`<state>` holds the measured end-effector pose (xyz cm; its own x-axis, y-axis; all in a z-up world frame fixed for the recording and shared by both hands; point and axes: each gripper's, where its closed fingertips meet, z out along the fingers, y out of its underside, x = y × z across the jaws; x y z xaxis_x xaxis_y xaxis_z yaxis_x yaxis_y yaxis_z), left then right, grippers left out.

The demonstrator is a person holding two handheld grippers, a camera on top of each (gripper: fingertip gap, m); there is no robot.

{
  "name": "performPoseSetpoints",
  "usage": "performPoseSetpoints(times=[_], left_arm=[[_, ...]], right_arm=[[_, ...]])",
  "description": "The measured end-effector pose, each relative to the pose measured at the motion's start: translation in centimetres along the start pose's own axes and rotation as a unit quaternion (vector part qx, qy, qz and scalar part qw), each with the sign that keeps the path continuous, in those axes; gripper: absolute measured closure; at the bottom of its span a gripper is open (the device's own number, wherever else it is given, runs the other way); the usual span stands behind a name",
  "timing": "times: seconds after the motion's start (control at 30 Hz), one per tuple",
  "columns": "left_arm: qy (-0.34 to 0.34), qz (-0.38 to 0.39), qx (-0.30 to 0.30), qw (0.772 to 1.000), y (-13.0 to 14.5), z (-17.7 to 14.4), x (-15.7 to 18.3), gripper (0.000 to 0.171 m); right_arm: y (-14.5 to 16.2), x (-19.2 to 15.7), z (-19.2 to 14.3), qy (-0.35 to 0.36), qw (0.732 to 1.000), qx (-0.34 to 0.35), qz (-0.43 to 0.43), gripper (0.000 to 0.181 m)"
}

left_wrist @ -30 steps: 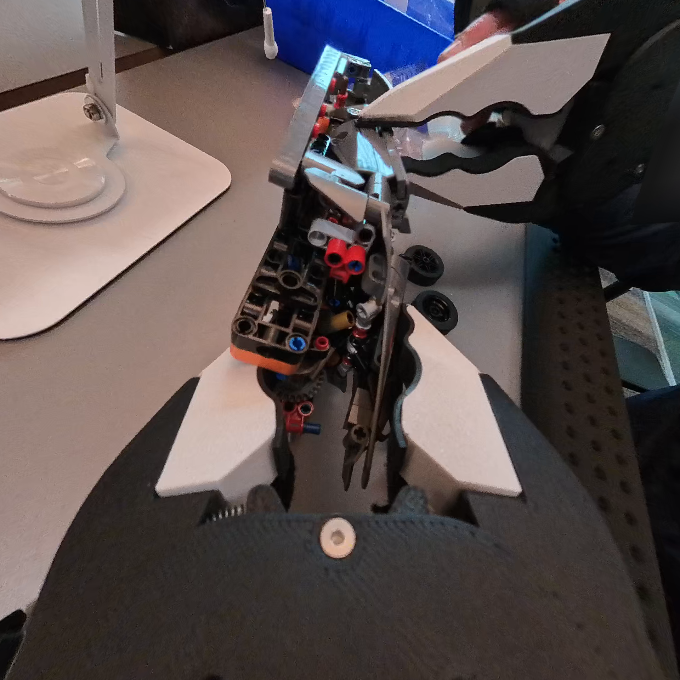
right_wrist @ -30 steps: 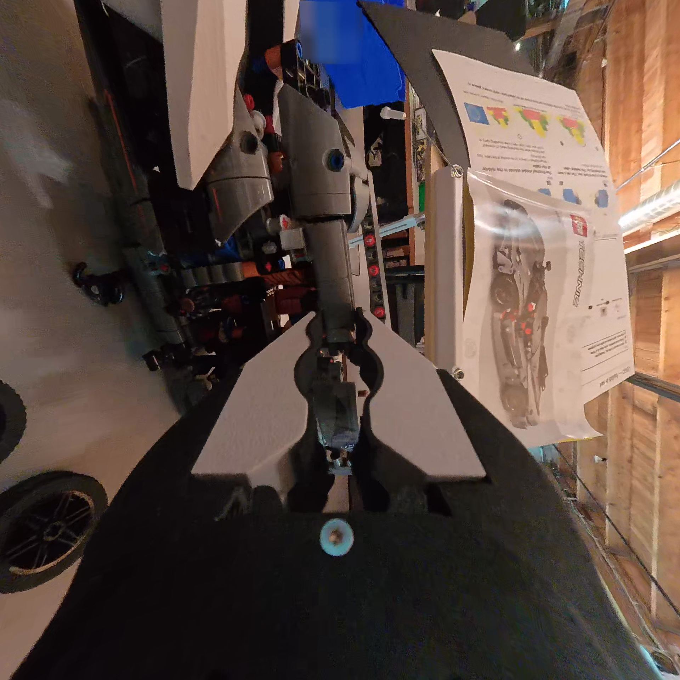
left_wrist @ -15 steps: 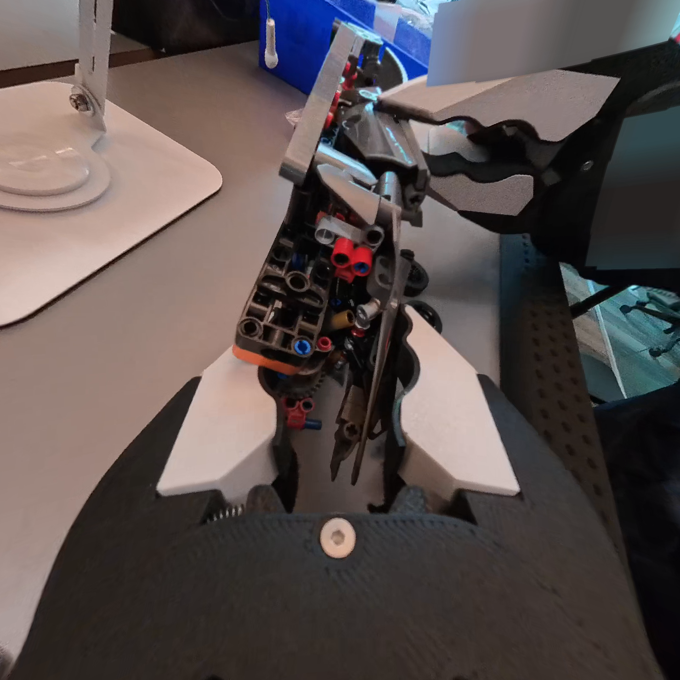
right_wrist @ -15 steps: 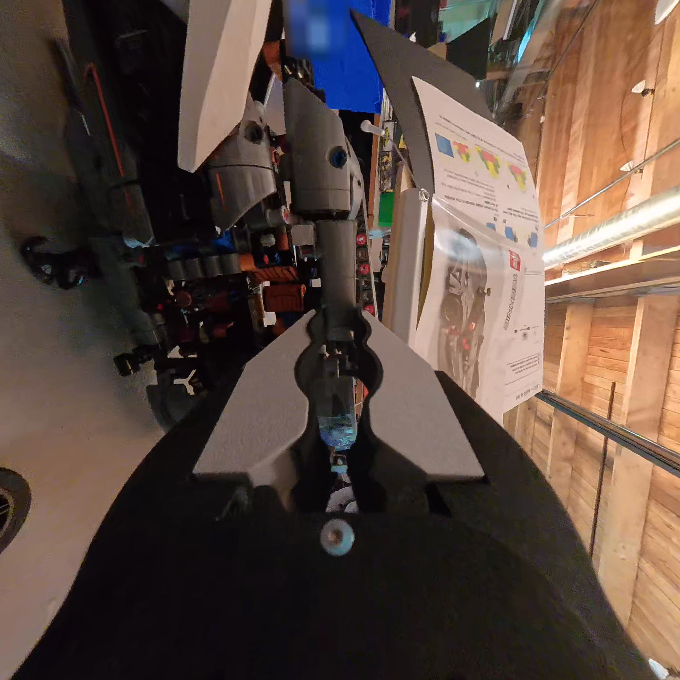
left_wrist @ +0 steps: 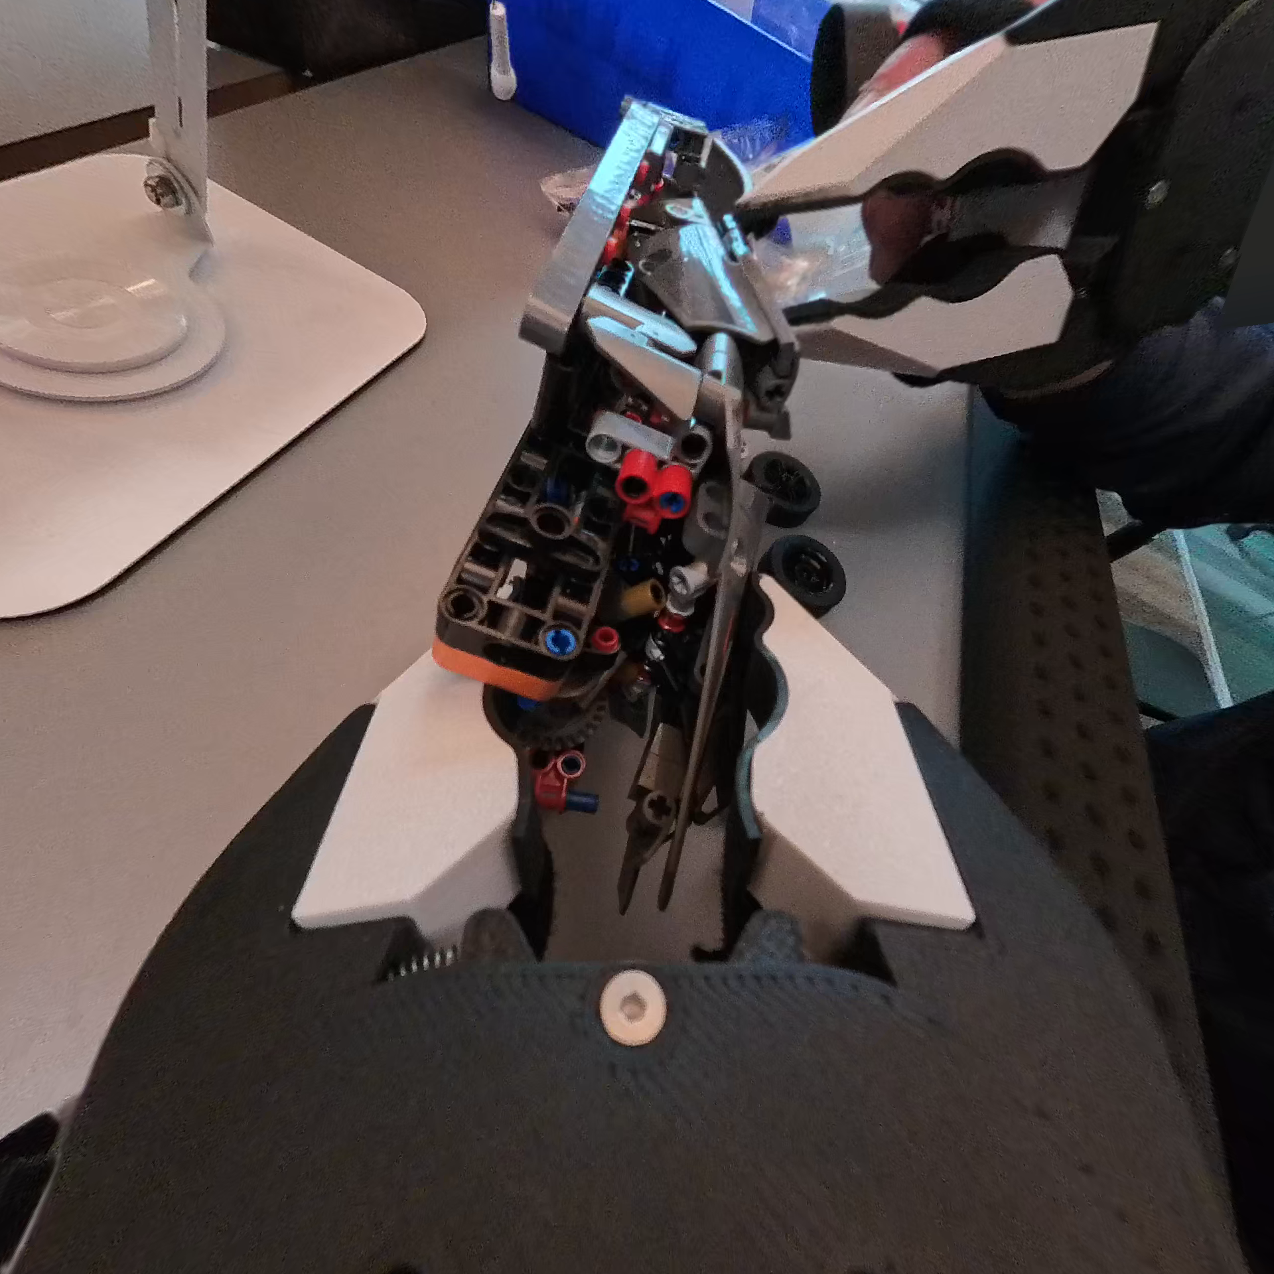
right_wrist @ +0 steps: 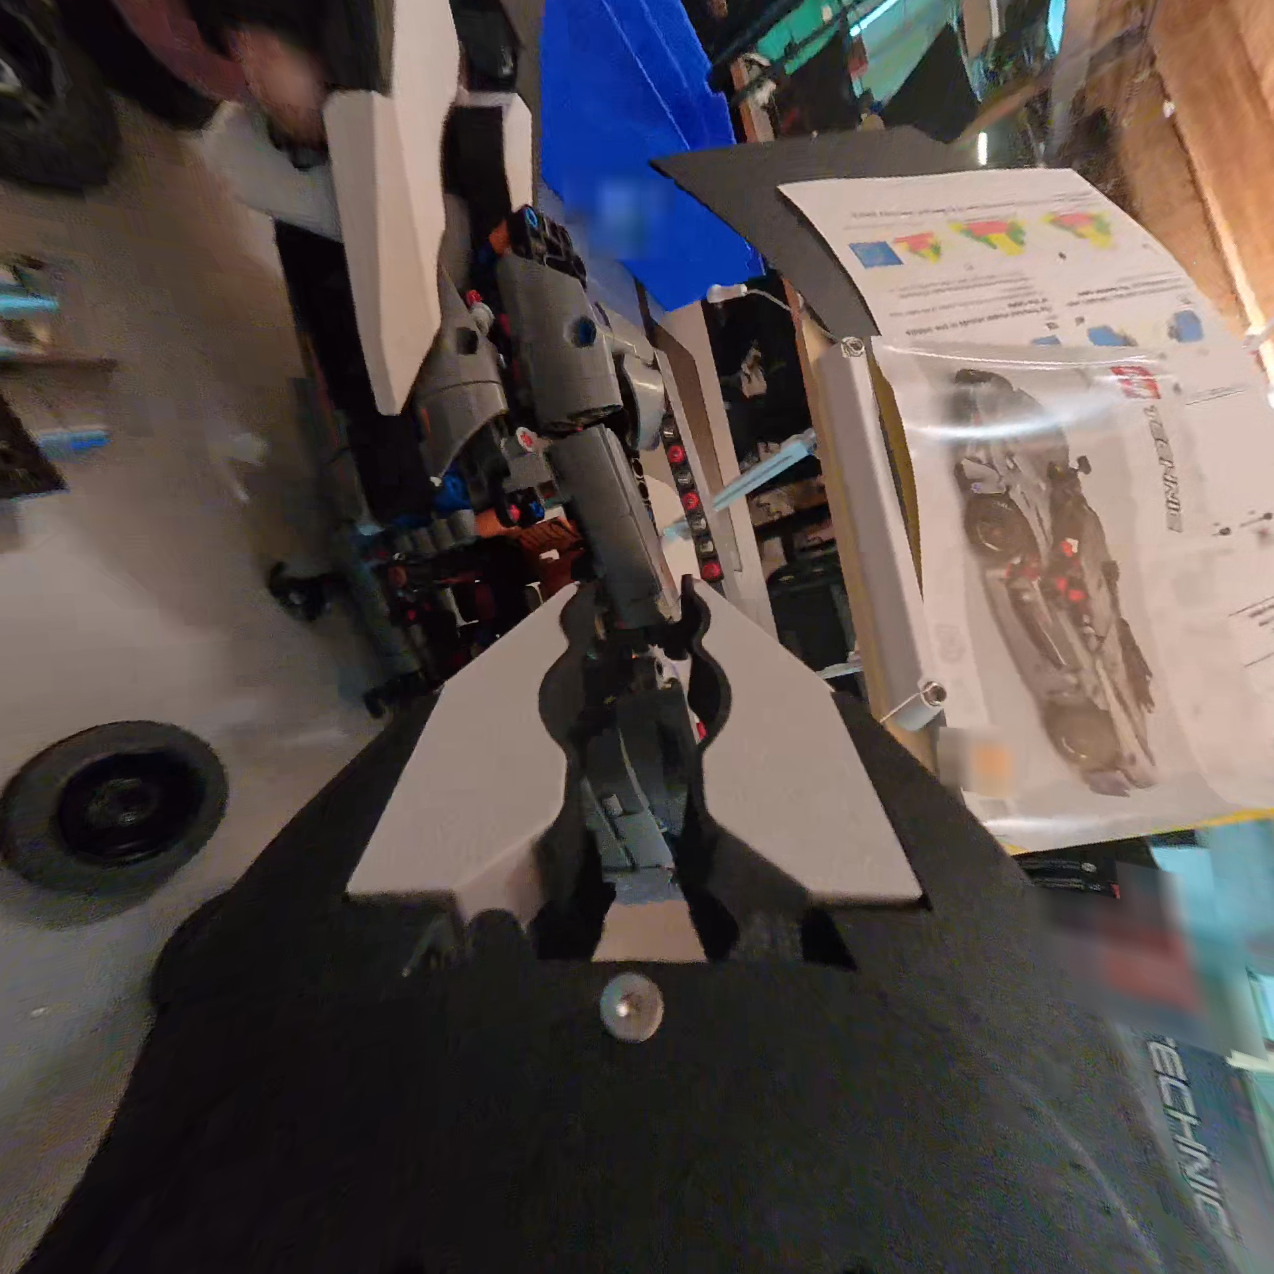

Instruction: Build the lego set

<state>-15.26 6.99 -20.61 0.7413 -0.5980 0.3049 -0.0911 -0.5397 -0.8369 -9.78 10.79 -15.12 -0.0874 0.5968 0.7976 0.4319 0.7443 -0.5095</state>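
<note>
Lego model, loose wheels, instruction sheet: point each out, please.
Lego model (left_wrist: pixel 551 551), left wrist view, black frame near its lower end.
Loose wheels (left_wrist: pixel 806 572), left wrist view, nearer wheel's tyre.
Instruction sheet (right_wrist: pixel 1075 551), right wrist view, printed car picture.

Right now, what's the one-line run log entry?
left gripper: shut on lego car chassis | right gripper: shut on its grey body panel | two loose wheels on table
</note>
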Motion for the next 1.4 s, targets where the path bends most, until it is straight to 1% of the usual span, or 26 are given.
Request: performPoseSetpoints(times=[0.03, 0.07, 0.13, 0.17, 0.2, 0.27, 0.37, 0.5, 0.57, 0.6, 0.67, 0.73, 0.77, 0.83, 0.9, 0.93, 0.97, 1.03, 1.07, 1.1, 1.13, 1.2, 1.23, 1.27, 1.4], left_arm=[[-0.003, 0.005, -0.004, 1.0, 0.0, -0.1, -0.1, 0.112], [-0.007, 0.017, -0.007, 1.0, 0.0, -0.2, -0.1, 0.112], [-0.014, 0.042, -0.015, 0.999, 0.0, -0.3, 0.0, 0.111], [-0.016, 0.055, -0.018, 0.998, 0.1, -0.4, 0.1, 0.111], [-0.018, 0.063, -0.022, 0.998, 0.1, -0.4, 0.1, 0.111], [-0.025, 0.09, -0.03, 0.995, 0.2, -0.4, 0.3, 0.11], [-0.032, 0.113, -0.039, 0.992, 0.3, -0.4, 0.7, 0.109], [-0.041, 0.119, -0.039, 0.991, 0.1, -0.9, 0.6, 0.106], [-0.038, 0.11, -0.033, 0.993, -0.1, -1.8, 0.8, 0.096], [-0.037, 0.102, -0.023, 0.994, -0.5, -2.6, 0.9, 0.096], [-0.058, 0.097, 0.006, 0.994, -1.8, -4.7, 0.8, 0.097], [-0.091, 0.115, 0.036, 0.989, -4.1, -6.4, 1.2, 0.108], [-0.105, 0.132, 0.038, 0.985, -5.3, -6.6, 1.7, 0.11], [-0.126, 0.177, 0.004, 0.976, -6.8, -5.3, 2.9, 0.112], [-0.158, 0.215, -0.054, 0.962, -7.7, -3.2, 3.0, 0.121], [-0.153, 0.225, -0.074, 0.959, -8.1, -2.0, 3.2, 0.126], [-0.155, 0.223, -0.1, 0.957, -8.1, -0.9, 2.8, 0.132], [-0.154, 0.215, -0.174, 0.949, -6.7, 0.5, 1.4, 0.138], [-0.127, 0.206, -0.192, 0.951, -6.2, 1.2, 1.8, 0.151], [-0.109, 0.196, -0.19, 0.956, -6.2, 1.5, 2.3, 0.163], [-0.113, 0.199, -0.197, 0.953, -6.0, 1.6, 2.2, 0.163], [-0.115, 0.211, -0.198, 0.95, -5.9, 1.7, 2.8, 0.163], [-0.122, 0.216, -0.194, 0.949, -5.8, 1.7, 2.9, 0.163], [-0.129, 0.214, -0.187, 0.95, -5.8, 1.7, 3.1, 0.163], [-0.162, 0.233, -0.152, 0.947, -5.7, 2.2, 4.1, 0.164]], right_arm=[[0.2, 0.4, -0.6, -0.006, 1.0, 0.003, 0.013, 0.15], [0.6, 0.8, -1.2, -0.011, 1.0, 0.005, 0.026, 0.146], [1.6, 0.5, -1.7, -0.066, 0.996, 0.011, 0.061, 0.149], [2.2, 0.4, -1.6, -0.083, 0.993, 0.008, 0.079, 0.148], [2.5, 0.1, -1.6, -0.101, 0.991, 0.009, 0.092, 0.142], [3.1, -0.7, -1.4, -0.124, 0.987, -0.002, 0.1, 0.141], [3.4, -1.4, -0.7, -0.145, 0.979, -0.011, 0.14, 0.166], [3.4, -1.6, -0.5, -0.16, 0.976, -0.012, 0.146, 0.169], [3.4, -1.7, -0.7, -0.16, 0.977, -0.009, 0.141, 0.17], [3.4, -1.7, -0.7, -0.16, 0.976, -0.008, 0.144, 0.17], [3.5, -1.8, -0.7, -0.161, 0.976, -0.007, 0.145, 0.17], [3.4, -1.8, -0.8, -0.164, 0.976, -0.008, 0.141, 0.17], [3.3, -1.8, -0.8, -0.163, 0.977, -0.007, 0.137, 0.17], [3.2, -1.9, -0.8, -0.159, 0.979, -0.006, 0.126, 0.17], [3.1, -1.9, -0.8, -0.157, 0.98, -0.006, 0.119, 0.17], [3.0, -2.0, -0.9, -0.154, 0.981, -0.004, 0.116, 0.17], [3.0, -2.0, -1.0, -0.155, 0.981, -0.001, 0.113, 0.17], [3.0, -2.2, -1.2, -0.157, 0.982, 0.005, 0.103, 0.17], [3.2, -2.2, -1.2, -0.155, 0.983, 0.006, 0.103, 0.17], [3.2, -2.2, -1.4, -0.16, 0.982, 0.009, 0.105, 0.17], [3.2, -2.3, -1.6, -0.173, 0.978, 0.013, 0.114, 0.171], [3.0, -2.6, -2.2, -0.211, 0.964, 0.019, 0.161, 0.172], [2.8, -2.5, -2.4, -0.222, 0.958, 0.024, 0.182, 0.167], [2.7, -2.2, -2.6, -0.225, 0.953, 0.028, 0.203, 0.163], [2.4, -1.7, -3.1, -0.236, 0.931, 0.017, 0.277, 0.159]])
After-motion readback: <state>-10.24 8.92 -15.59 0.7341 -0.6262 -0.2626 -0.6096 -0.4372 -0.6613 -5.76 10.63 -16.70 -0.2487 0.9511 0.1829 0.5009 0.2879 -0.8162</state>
